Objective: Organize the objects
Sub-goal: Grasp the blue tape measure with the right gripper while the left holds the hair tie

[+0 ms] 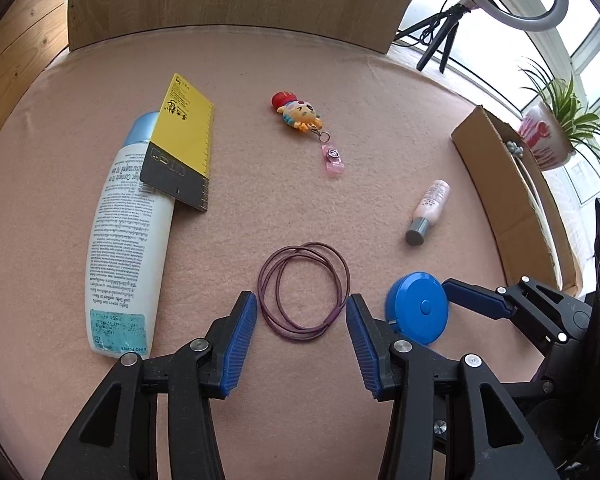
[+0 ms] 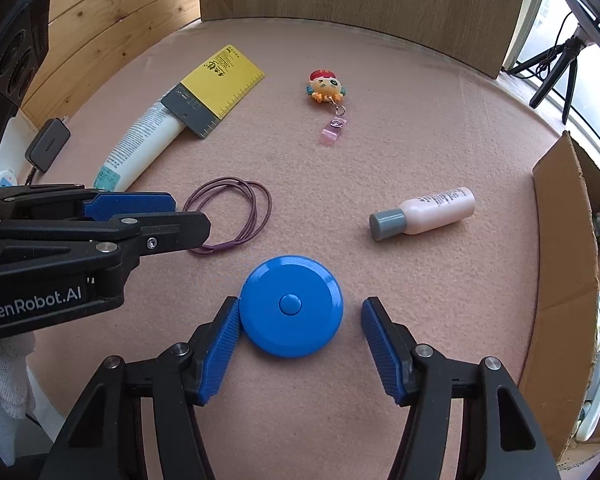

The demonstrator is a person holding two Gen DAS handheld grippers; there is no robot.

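On the pink felt table [image 1: 380,92] lie six things: one white tube [image 1: 124,248] near the left edge with one yellow ruler card [image 1: 186,140] resting across it, one cartoon badge reel [image 1: 300,114], one small pink bottle [image 1: 430,206], one cord loop [image 1: 304,290] between the spread left gripper [image 1: 301,312] fingers, untouched, and one blue tape measure [image 2: 292,306] between the parted right gripper [image 2: 296,322] fingers, the left pad touching its rim.

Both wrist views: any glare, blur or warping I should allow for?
Left wrist view: sharp; the window at upper right is blown out, and the table edge bows from fisheye warping. Right wrist view: sharp, with soft even light; the tape measure carries only mild sheen, and dark vignetting fills the corners.
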